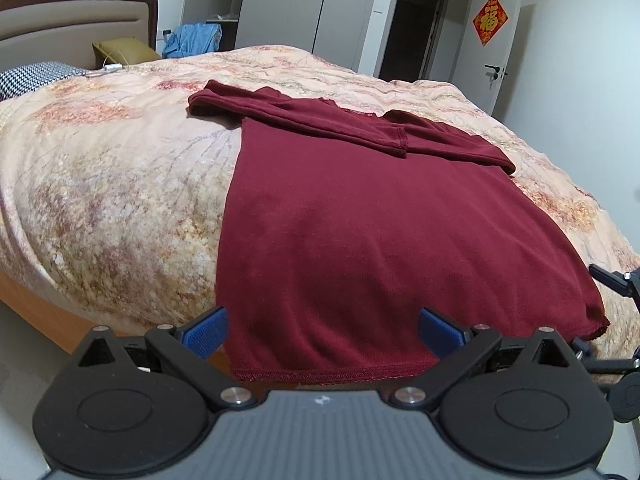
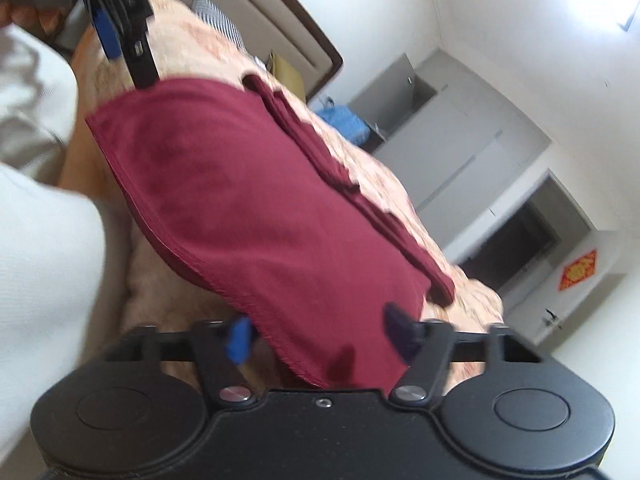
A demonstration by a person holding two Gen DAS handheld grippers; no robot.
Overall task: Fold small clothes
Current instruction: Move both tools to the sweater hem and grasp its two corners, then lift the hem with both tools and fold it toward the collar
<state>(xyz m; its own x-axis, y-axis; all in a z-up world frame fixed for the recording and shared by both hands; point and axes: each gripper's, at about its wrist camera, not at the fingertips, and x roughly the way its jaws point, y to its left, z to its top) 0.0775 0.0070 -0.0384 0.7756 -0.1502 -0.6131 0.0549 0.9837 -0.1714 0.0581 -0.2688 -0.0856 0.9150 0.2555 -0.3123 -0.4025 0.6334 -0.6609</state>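
A dark red long-sleeved shirt lies flat on the bed, both sleeves folded across its far end, its hem hanging at the near bed edge. My left gripper is open, its blue-padded fingers spread on either side of the hem's left part, just in front of it. My right gripper is open and tilted, at the shirt's near right hem corner, which lies between the fingers. The left gripper also shows in the right wrist view, at the other hem corner.
The bed has a floral beige quilt, a headboard and pillows at the far left. Wardrobes, a dark doorway and a door with a red decoration stand behind. The wooden bed frame is low left.
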